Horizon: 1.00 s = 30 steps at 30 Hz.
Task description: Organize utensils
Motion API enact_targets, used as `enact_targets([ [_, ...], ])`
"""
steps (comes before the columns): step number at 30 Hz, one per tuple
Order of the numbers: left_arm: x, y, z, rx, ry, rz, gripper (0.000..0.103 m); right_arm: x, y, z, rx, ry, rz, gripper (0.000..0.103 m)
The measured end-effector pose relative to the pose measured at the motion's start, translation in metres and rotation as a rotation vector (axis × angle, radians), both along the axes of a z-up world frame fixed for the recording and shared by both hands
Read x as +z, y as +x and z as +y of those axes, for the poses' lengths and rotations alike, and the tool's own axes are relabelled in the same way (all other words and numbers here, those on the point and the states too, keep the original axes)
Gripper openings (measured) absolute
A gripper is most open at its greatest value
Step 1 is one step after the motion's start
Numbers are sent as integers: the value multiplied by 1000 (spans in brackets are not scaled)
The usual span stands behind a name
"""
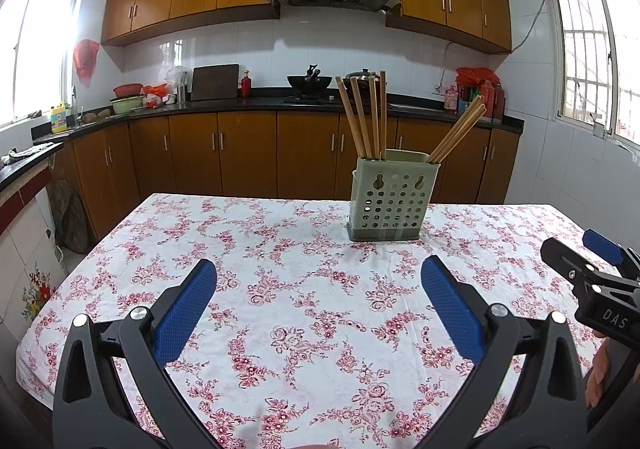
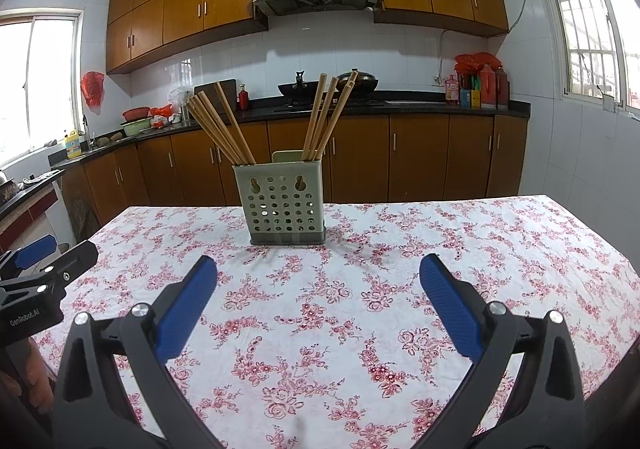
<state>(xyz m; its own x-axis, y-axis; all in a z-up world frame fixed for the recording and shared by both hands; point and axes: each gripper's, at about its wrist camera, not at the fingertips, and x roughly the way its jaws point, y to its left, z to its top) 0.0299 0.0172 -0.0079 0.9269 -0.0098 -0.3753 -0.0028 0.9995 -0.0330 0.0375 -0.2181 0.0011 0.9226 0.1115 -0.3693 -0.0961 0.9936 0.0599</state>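
Both grippers hang empty over the near part of the worktop [image 1: 304, 329], jaws spread wide: the left gripper [image 1: 319, 283] points up the floral cloth with the right gripper [image 2: 319, 283] beside it, neither touching anything. Toward the far edge stands a pale green perforated utensil holder [image 2: 285, 201], upright on a darker base, well apart from both. Wooden chopsticks lean in it in two bunches: one bunch [image 2: 222, 129] fanning to the left side, the other [image 2: 326, 117] tilting right. These look light, stiff and smooth, so a single stick would probably pivot or slip between the pads unless pinched across its upper shaft, clear of the rim. The holder itself seems light plastic and likely to tip or slide if a stick is dragged sideways; a straight upward pull looks safest.
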Motion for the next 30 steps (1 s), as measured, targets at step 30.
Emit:
enact_targets([
  [30,1,0,-1,1,0,3,101,0,0,2,-2,5,3,99],
])
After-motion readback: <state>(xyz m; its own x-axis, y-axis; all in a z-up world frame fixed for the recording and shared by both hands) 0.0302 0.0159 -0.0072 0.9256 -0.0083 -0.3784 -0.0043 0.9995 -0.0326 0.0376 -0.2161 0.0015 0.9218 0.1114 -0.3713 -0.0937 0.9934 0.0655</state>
